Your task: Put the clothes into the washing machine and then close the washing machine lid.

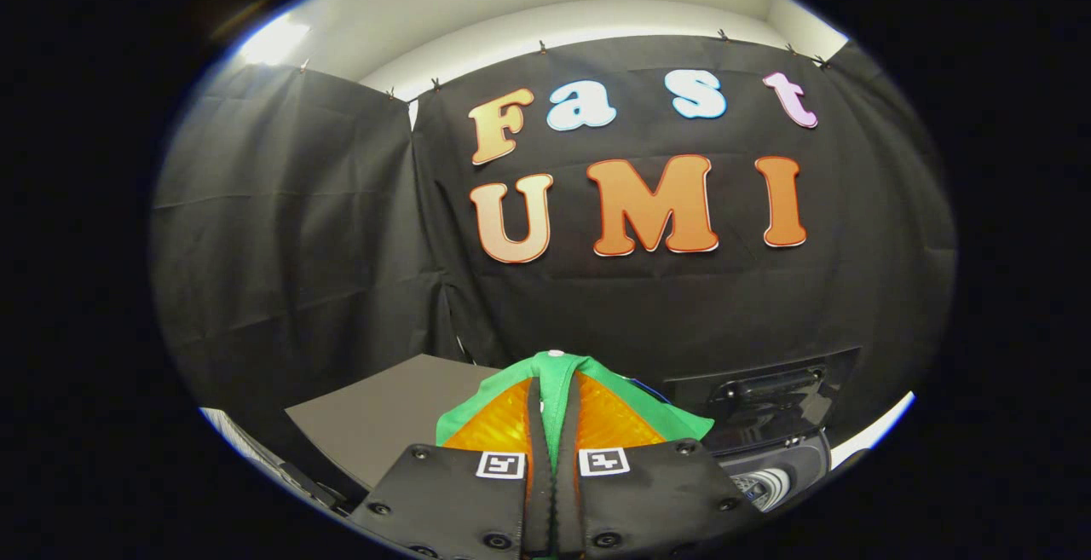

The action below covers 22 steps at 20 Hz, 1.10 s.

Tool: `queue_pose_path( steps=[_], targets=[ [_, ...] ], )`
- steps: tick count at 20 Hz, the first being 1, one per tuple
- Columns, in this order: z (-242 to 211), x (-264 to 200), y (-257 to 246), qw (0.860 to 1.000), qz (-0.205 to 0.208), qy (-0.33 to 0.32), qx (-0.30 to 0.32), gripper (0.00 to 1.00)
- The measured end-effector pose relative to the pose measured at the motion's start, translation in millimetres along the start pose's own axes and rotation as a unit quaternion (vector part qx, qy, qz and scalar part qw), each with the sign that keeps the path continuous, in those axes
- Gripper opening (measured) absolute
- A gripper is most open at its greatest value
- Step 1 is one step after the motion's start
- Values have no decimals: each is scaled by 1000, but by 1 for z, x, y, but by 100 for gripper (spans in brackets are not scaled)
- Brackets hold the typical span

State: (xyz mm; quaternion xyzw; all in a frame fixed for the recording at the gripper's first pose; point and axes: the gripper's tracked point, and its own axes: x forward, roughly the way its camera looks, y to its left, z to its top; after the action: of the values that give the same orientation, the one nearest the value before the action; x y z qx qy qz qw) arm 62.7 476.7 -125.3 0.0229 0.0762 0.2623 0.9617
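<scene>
Nearest of all, the gripper [552, 458] has its two fingers [535, 449] drawn close together, pinching a fold of green cloth [554, 389] between them, so both fingers press on the garment. The cloth hangs over and around the fingers, a green piece with a small white button at its top, and bright orange panels show on either side of the pinched strip. Just beyond and to the left lies a flat dark board [383, 415] (what it belongs to cannot be told). To the right, past the cloth, sits the washing machine [776, 449], dark and glossy, with its lid [767, 385] standing raised behind it and a round dial on its near face. Farthest off hangs the black cloth wall [290, 228] of the booth, with a pale ceiling above it.
</scene>
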Motion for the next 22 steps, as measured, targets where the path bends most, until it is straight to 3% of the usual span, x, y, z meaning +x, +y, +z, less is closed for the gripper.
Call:
queue_pose_path(
  steps=[12, 22],
  targets=[
    [-2, -26, -173, 1000, -12, 12, -11, 10],
    [-107, -16, -252, 994, 3, 111, -11, 10]
  ],
)
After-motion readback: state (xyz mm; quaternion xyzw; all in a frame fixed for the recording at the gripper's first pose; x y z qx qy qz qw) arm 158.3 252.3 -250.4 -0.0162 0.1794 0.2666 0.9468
